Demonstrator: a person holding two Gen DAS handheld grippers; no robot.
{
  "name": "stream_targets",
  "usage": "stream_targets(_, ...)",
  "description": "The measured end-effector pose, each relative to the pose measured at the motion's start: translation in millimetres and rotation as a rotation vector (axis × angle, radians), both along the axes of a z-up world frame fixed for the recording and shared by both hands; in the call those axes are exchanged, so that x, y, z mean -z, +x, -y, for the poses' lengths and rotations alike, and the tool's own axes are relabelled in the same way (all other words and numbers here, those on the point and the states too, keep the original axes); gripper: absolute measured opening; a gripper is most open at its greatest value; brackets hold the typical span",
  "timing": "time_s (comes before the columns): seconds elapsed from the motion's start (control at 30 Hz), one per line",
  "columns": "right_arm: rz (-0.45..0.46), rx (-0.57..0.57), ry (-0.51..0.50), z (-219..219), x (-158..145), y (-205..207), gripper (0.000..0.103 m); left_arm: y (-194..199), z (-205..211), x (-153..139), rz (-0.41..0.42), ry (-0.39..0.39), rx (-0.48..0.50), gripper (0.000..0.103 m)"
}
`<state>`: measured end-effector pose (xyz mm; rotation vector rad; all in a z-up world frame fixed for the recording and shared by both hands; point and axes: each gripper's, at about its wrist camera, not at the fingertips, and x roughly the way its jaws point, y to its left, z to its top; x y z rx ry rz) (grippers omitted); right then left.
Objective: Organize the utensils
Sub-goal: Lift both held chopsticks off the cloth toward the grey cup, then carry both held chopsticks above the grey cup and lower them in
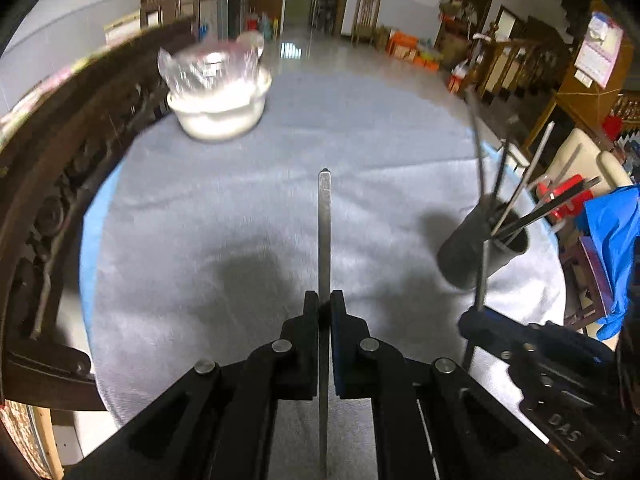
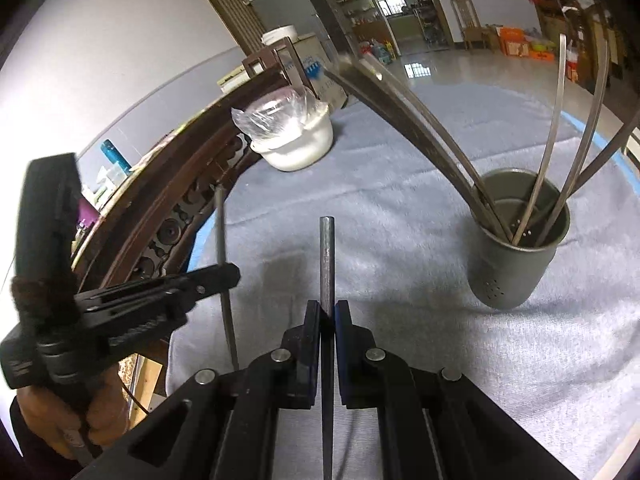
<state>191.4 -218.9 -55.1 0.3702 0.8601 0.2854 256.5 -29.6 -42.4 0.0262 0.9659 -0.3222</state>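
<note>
My left gripper (image 1: 325, 304) is shut on a flat metal chopstick (image 1: 324, 216) that points forward over the grey cloth. My right gripper (image 2: 328, 312) is shut on a round metal chopstick (image 2: 327, 256), also above the cloth. A grey metal holder cup (image 2: 516, 264) stands to the right with several metal chopsticks (image 2: 548, 152) leaning in it; it also shows in the left wrist view (image 1: 476, 252). The left gripper shows at the left of the right wrist view (image 2: 224, 276), and the right gripper at the right of the left wrist view (image 1: 476, 320).
A white bowl with a clear plastic bag in it (image 1: 218, 92) stands at the far left of the table, also in the right wrist view (image 2: 294, 136). A dark carved wooden chair back (image 1: 60, 184) runs along the left edge. The grey cloth (image 1: 240, 200) covers the table.
</note>
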Motion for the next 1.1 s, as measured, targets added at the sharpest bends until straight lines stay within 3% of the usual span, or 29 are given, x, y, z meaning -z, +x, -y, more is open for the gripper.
stream_targets(0.57,0.118,0.017,0.022,12.9,-43.4,-20.4,0.008,-22.8,10.1,-49.9,0.106,-0.092,0.06,0.006)
stream_targets(1.1,0.286,0.155,-0.068,88.6,-116.3,-18.0,0.008,-27.8,50.6,-115.4,0.189,-0.177,0.193,0.006)
